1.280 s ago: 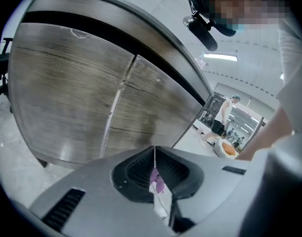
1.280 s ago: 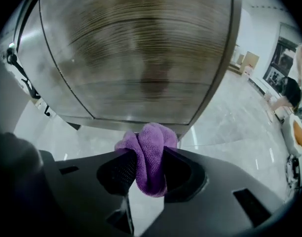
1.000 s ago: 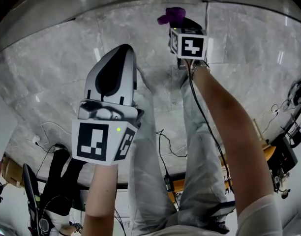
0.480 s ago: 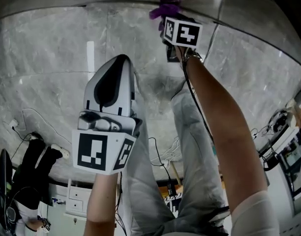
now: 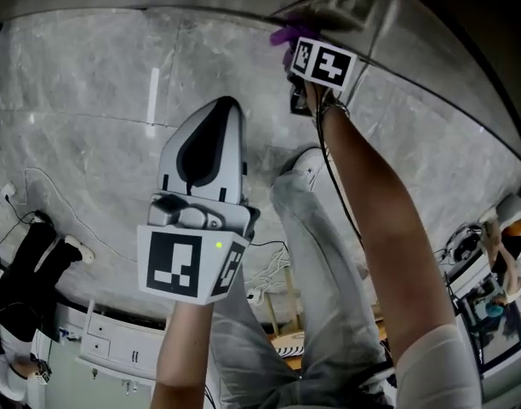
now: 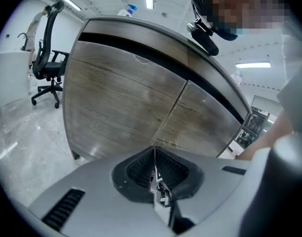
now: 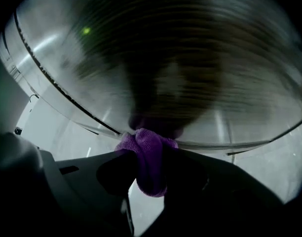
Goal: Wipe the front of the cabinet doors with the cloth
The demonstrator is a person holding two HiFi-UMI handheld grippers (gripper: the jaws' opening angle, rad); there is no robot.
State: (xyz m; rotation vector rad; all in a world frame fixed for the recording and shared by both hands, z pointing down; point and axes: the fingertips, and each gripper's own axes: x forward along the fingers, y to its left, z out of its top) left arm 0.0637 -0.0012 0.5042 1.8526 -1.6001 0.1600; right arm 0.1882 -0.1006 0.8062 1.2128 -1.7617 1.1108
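1. The left gripper (image 5: 216, 113) is nearest the head camera. It hangs over the floor (image 5: 90, 143) with its jaws shut together on nothing, and it points at the cabinet from well back.
2. Under it the grey marble floor lies open to the left of the person's legs (image 5: 320, 254). Loose cables (image 5: 31, 186) trail near the picture's left edge.
3. Farther out, the right arm reaches forward. The right gripper (image 7: 148, 157) is clamped on the purple cloth (image 7: 147, 154), and a bunched end stands out past the jaw tips.
4. That bunched end meets the cabinet door front (image 7: 190, 58) just above the door's bottom edge. The surface is blurred there. A narrow dark gap runs between that edge and the floor.
5. The left gripper view shows two wood-grain cabinet doors (image 6: 126, 98) joined at a vertical seam, with a dark band along their top. Open floor lies left of the cabinet's corner, and an office chair (image 6: 47, 58) stands well apart beyond it.
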